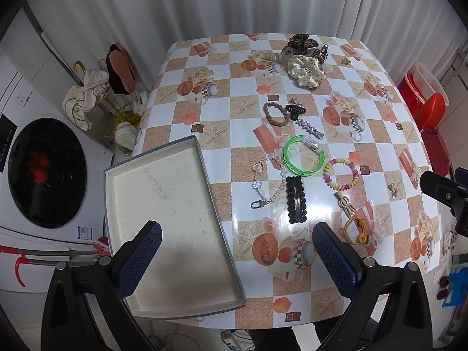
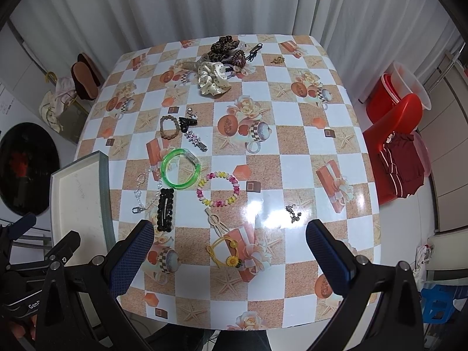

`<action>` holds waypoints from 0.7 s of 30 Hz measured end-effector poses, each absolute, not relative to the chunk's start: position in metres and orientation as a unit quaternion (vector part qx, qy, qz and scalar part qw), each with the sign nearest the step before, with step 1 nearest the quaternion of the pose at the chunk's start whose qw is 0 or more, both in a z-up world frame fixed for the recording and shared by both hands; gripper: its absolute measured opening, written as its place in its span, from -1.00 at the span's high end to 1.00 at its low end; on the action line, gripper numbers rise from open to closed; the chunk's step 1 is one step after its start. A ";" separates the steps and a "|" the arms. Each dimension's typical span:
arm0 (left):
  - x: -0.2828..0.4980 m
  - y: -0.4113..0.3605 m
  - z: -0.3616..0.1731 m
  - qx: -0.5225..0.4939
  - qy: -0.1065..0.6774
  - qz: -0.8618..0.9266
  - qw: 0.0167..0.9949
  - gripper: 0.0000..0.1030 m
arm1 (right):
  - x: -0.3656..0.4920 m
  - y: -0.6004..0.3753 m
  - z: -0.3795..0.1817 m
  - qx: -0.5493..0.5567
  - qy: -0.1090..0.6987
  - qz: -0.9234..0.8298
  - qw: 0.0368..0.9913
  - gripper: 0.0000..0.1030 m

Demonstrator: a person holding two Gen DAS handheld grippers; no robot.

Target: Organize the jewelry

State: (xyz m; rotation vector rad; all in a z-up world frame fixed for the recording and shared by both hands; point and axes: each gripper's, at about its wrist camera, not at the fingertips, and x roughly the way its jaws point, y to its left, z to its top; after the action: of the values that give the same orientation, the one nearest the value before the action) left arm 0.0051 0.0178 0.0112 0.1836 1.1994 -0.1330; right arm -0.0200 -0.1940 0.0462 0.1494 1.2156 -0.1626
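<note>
An empty shallow grey tray (image 1: 175,213) lies at the table's left front; it also shows in the right wrist view (image 2: 79,193). Jewelry is scattered on the patterned tablecloth: a green bangle (image 1: 304,158) (image 2: 180,168), a pink-yellow bead bracelet (image 1: 341,174) (image 2: 218,185), a black beaded hair clip (image 1: 296,199) (image 2: 165,209), a clear chain (image 1: 267,187), a brown braided band (image 1: 275,113), a yellow sunflower hair tie (image 2: 225,253) and scrunchies (image 2: 213,79) at the back. My left gripper (image 1: 237,251) is open above the tray's right edge. My right gripper (image 2: 229,251) is open above the sunflower tie.
A washing machine (image 1: 44,172) stands left of the table. Red bins and a red chair (image 2: 403,117) stand at the right. A small metal charm (image 2: 293,213) lies near the right front. White curtains hang behind the table.
</note>
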 end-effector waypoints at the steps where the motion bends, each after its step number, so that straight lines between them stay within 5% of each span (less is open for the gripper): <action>1: 0.005 0.018 0.011 0.086 0.563 -0.062 0.819 -1.00 | -0.020 -0.194 0.047 0.070 0.570 -0.076 0.815 -1.00; 21: 0.006 0.019 0.012 0.087 0.564 -0.061 0.819 -1.00 | -0.019 -0.193 0.046 0.070 0.569 -0.076 0.815 -1.00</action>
State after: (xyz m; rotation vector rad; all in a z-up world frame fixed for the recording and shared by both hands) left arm 0.0061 0.0191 0.0122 0.1843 1.2021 -0.1306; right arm -0.0191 -0.1935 0.0458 0.1498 1.2145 -0.1624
